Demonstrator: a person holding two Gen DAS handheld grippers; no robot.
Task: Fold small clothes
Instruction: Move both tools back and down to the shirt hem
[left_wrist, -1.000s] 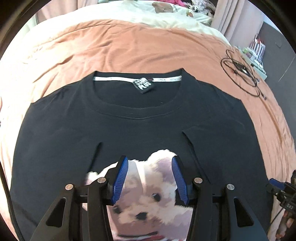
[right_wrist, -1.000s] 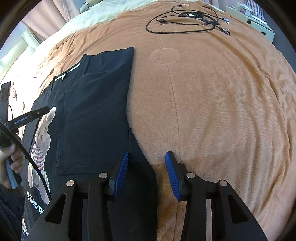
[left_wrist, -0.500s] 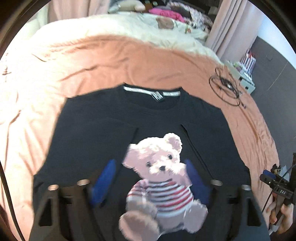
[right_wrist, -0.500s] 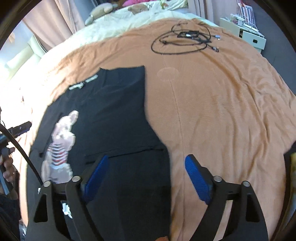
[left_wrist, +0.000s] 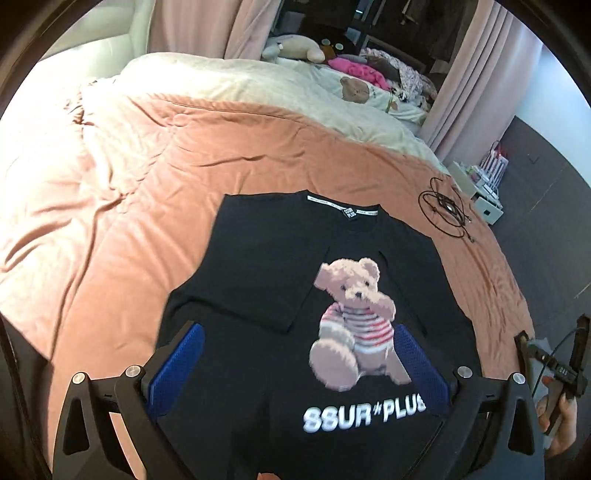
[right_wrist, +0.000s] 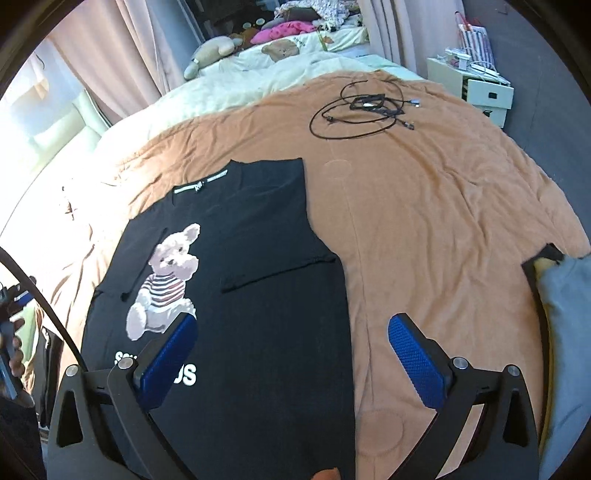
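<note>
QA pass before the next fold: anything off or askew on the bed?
Only one oddity: a loose tangle of black cables lies on the orange blanket, beyond the black T-shirt and apart from it. The shirt lies flat, both sleeves folded in; no damage shows.

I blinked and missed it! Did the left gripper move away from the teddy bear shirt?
Yes. The left gripper pulled up and back: the black T-shirt looks smaller, and its jaws just opened, empty.

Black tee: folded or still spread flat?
Partly folded: the black tee has both sleeves turned in over its front; the body lies full length on the bed.

coiled black cable (right_wrist: 364, 107) on orange blanket (right_wrist: 443, 206) (plush toys (left_wrist: 295, 48) behind)
</note>
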